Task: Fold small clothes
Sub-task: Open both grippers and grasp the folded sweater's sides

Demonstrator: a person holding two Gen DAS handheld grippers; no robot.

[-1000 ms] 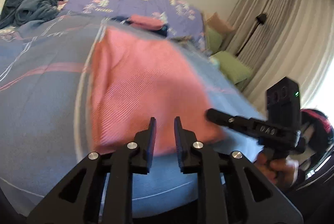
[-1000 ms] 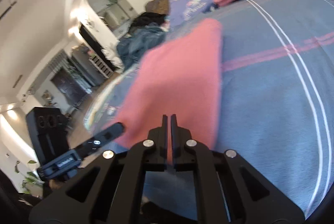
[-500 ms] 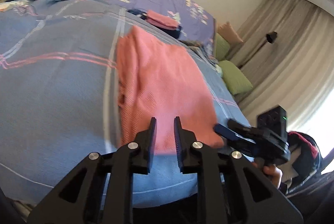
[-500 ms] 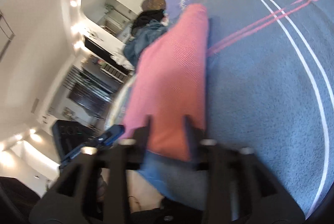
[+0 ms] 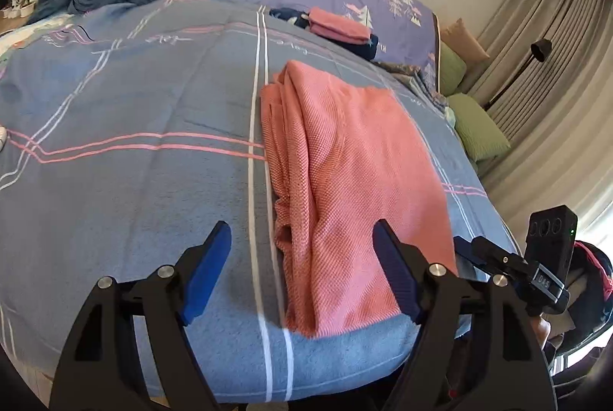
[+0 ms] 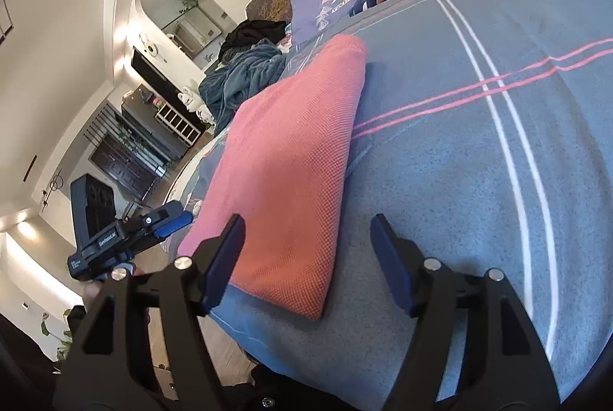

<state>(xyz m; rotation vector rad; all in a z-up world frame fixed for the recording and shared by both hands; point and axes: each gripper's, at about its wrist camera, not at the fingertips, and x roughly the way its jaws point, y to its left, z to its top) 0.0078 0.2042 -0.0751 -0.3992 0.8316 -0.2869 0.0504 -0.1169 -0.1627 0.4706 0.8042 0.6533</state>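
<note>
Pink cloth [image 5: 345, 181] lies folded lengthwise on the blue blanket [image 5: 134, 189], its near end at the bed's front edge. Left gripper [image 5: 302, 273] hangs over that end, jaws opening, nothing pinched. Right gripper [image 6: 306, 265] at the cloth's three o'clock corner is likewise opening and empty. More folded clothes [image 5: 339, 28] sit at twelve o'clock.

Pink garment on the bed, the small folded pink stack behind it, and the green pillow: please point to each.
pink garment [image 5: 356, 173], left wrist view, middle of its top layer
folded pink stack [image 5: 339, 28], left wrist view, top surface
green pillow [image 5: 481, 131], left wrist view, its centre
</note>
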